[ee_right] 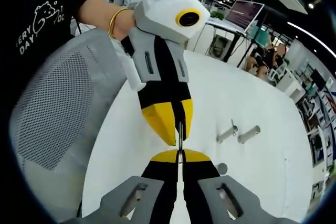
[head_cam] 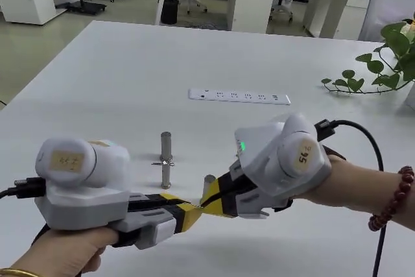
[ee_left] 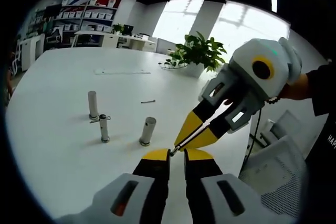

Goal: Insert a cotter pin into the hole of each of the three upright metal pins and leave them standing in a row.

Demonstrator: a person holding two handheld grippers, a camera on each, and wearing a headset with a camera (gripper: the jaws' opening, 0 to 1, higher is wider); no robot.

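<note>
1. My left gripper [ee_left: 176,153] comes in from eight o'clock in the head view. Its yellow tips are pressed together on one end of a thin metal cotter pin [ee_right: 179,139].
2. At eleven o'clock from those tips stand two upright grey metal cylinder pins. The far pin [head_cam: 166,142] is bare, and the near pin [head_cam: 166,174] has a second cotter pin [head_cam: 162,163] through its hole.
3. The third grey pin [head_cam: 209,183] stands upright at twelve o'clock, just behind the meeting tips.
4. My right gripper [ee_right: 179,156] reaches in from three o'clock, pinching the thin cotter pin's other end.
5. A loose cotter pin [ee_left: 148,101] lies on the white table [head_cam: 97,69], and a white power strip [head_cam: 238,96] sits beyond at twelve o'clock.
</note>
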